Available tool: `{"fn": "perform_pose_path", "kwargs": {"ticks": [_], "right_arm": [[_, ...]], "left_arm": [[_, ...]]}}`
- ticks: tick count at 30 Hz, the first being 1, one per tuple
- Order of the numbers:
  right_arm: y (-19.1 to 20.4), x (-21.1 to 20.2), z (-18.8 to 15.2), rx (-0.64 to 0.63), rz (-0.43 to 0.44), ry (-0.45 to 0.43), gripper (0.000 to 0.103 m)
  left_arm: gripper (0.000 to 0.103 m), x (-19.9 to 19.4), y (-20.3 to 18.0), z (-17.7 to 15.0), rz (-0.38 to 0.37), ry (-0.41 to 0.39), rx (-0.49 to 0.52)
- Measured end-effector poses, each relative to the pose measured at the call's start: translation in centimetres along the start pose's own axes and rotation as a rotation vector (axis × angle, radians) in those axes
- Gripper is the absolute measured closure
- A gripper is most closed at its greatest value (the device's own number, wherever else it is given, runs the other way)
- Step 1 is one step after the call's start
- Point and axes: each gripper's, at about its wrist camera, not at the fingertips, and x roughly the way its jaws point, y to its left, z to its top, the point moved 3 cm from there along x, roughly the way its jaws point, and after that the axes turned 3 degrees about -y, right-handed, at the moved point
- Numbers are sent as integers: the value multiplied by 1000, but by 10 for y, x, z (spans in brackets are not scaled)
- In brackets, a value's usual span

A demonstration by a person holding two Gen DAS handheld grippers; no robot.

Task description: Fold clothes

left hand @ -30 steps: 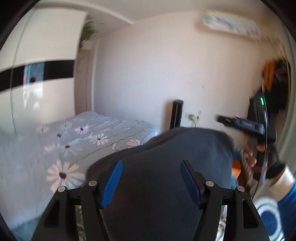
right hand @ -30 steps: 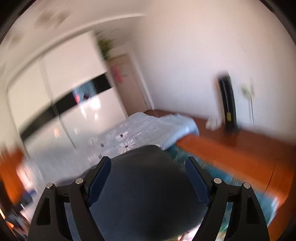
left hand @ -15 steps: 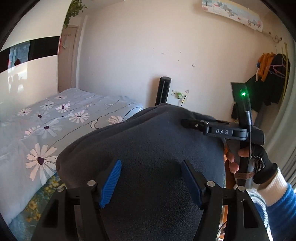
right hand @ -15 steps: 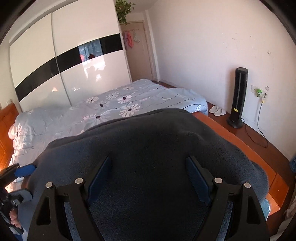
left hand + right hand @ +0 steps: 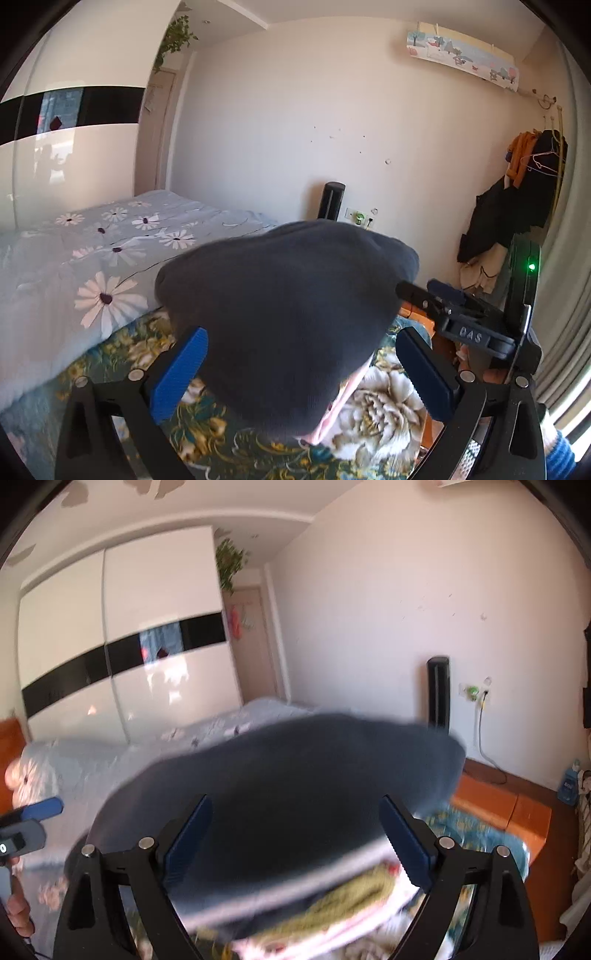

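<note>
Your left tool (image 5: 301,369) and right tool (image 5: 295,836) both stand wide, the dark garment (image 5: 288,317) bulging between and ahead of their fingers. Only your right view shows the clothes pile (image 5: 351,901) beneath it.

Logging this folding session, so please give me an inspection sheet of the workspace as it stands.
Surface: bed, floral sheet, daisy duvet.
Job's things: dark grey garment lying between both sets of jaws; grip not visible.
Clutter: green and pink clothes pile beneath it.
Grippers: left gripper and right gripper, jaws wide apart.
Cables: wall cord.
Surroundings: wardrobe, tower fan, hanging coats.
</note>
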Motion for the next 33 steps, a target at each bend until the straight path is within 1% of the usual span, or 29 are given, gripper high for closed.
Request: {"fn": "perform_pose_path", "kwargs": {"ticks": [3, 4, 6, 8, 12, 14, 15, 19, 23, 29, 33], "right_arm": [[13, -11, -22, -5, 7, 24, 10], [15, -14, -27, -1, 10, 30, 10], [20, -18, -37, 7, 14, 42, 3], [27, -24, -45, 11, 20, 51, 1], [39, -33, -57, -33, 16, 65, 0], [44, -40, -63, -61, -2, 61, 0], [45, -42, -65, -68, -9, 62, 0], [49, -47, -76, -90, -24, 70, 0], [53, -50, -86, -121, -35, 72, 0], [57, -57, -92, -150, -49, 49, 0], [59, -61, -94, -154, -35, 42, 0]], "left_arm": [[0, -17, 3, -24, 47, -42, -14], [0, -19, 6, -31, 65, -44, -27], [0, -23, 10, -46, 92, -49, -53], [0, -27, 14, -60, 113, -54, -80], [0, -26, 21, -83, 143, -38, -134], [0, -25, 23, -94, 157, -15, -159], [0, -24, 23, -98, 176, -4, -165], [0, -25, 24, -108, 243, 9, -162], [0, -25, 22, -112, 241, 17, -176], [0, -27, 13, -114, 261, 13, -136], [0, -28, 8, -114, 287, 9, -111]]}}
